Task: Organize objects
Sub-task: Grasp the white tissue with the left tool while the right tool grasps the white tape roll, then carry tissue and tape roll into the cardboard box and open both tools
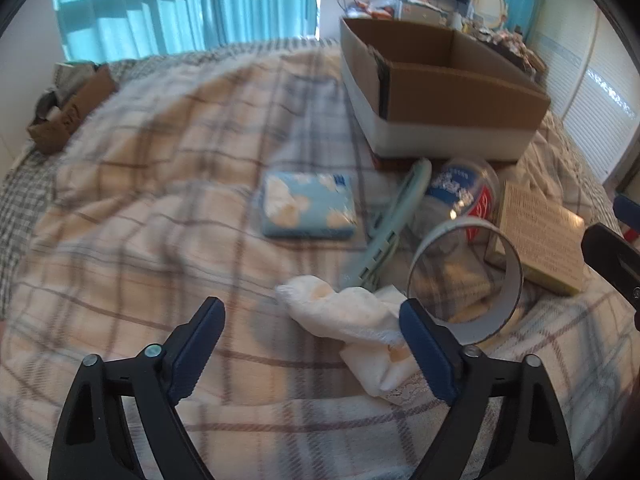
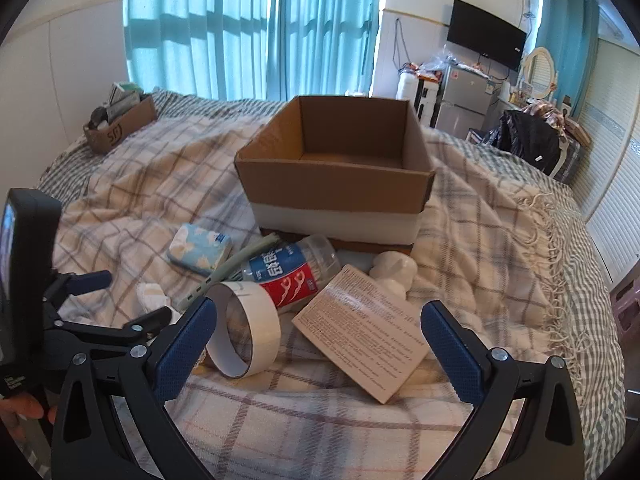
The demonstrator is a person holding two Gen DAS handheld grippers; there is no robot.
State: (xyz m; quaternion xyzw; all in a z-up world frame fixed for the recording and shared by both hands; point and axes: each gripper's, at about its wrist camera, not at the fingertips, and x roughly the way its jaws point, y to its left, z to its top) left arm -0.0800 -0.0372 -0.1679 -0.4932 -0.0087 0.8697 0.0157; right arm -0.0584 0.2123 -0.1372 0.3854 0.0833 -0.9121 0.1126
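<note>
An open cardboard box [image 2: 336,184] stands on the plaid blanket, also in the left wrist view [image 1: 440,92]. In front of it lie a blue tissue pack [image 1: 308,204] [image 2: 200,250], a plastic bottle [image 2: 292,272] [image 1: 460,196], a white tape ring [image 2: 244,328] [image 1: 466,276], a tan booklet [image 2: 364,328] [image 1: 540,236], a pale green comb [image 1: 396,220], white socks [image 1: 352,316] and a white lump [image 2: 394,270]. My left gripper [image 1: 312,344] is open, its right finger beside the socks. My right gripper [image 2: 320,340] is open above the tape ring and booklet.
A small cardboard tray [image 2: 120,126] with items sits at the bed's far left. Curtains [image 2: 256,28], a TV [image 2: 486,38], a fridge [image 2: 464,104] and a white cabinet [image 2: 616,184] surround the bed. The blanket's fringe [image 2: 556,280] hangs at the right edge.
</note>
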